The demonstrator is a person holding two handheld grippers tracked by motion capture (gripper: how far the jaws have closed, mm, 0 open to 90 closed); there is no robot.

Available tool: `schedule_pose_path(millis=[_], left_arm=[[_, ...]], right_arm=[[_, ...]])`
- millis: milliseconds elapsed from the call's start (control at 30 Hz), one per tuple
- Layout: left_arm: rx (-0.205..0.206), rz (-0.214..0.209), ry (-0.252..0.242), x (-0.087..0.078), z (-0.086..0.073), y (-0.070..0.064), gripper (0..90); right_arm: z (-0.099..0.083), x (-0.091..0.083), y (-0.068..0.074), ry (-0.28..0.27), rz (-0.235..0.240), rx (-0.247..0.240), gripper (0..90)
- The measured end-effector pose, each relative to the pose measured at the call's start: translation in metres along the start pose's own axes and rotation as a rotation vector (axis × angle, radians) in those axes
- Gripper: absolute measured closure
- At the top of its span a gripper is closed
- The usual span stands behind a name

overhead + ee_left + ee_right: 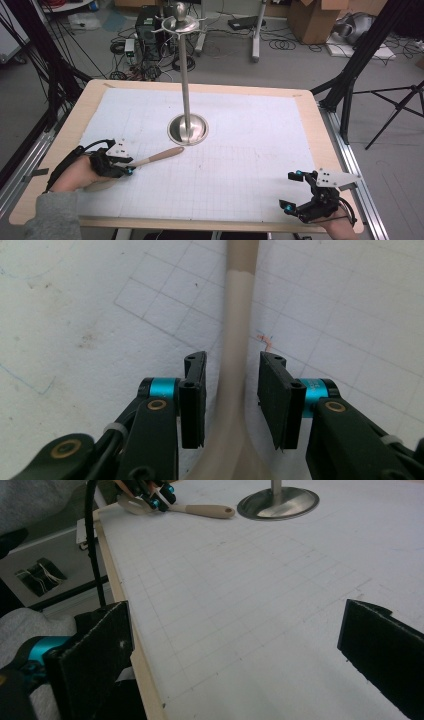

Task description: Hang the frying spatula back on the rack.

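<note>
Beige spatula (159,156) with slim neck and rounded handle, flat on the table (250,150), left tool (232,395) narrowly straddling its neck without touching, right tool (235,665) spread wide, no readable writing

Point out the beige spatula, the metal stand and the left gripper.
beige spatula (162,155): high view, on its handle, right of the jaws.
metal stand (187,128): high view, on its round base.
left gripper (232,365): left gripper view, midway between its fingertips, which straddle the spatula's neck.
</note>
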State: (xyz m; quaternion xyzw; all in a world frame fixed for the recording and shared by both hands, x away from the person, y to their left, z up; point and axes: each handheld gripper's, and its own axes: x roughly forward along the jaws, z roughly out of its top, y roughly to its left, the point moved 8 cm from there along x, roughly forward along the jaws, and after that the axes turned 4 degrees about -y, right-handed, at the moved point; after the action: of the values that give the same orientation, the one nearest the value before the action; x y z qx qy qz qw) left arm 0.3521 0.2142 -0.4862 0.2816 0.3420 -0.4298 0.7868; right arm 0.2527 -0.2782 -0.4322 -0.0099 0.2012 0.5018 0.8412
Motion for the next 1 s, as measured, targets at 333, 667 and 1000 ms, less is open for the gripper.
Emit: schedule_pose_path(millis=[333,667,1000], left_arm=[[-0.004,-0.007,-0.001,0.0005,-0.0004,0.0003,65.4],[-0.033,-0.025,-0.012,0.0012,-0.0020,0.0013,67.8],[-0.048,-0.052,-0.023,0.0015,-0.0029,0.0023,70.3]], right_arm=[[0.0001,-0.0003,0.0007,0.000,0.002,0.005,0.4],[0.0000,-0.0006,0.0007,0.000,0.000,0.006,0.5],[-0.0004,0.0004,0.0011,0.004,0.002,0.006,0.4]])
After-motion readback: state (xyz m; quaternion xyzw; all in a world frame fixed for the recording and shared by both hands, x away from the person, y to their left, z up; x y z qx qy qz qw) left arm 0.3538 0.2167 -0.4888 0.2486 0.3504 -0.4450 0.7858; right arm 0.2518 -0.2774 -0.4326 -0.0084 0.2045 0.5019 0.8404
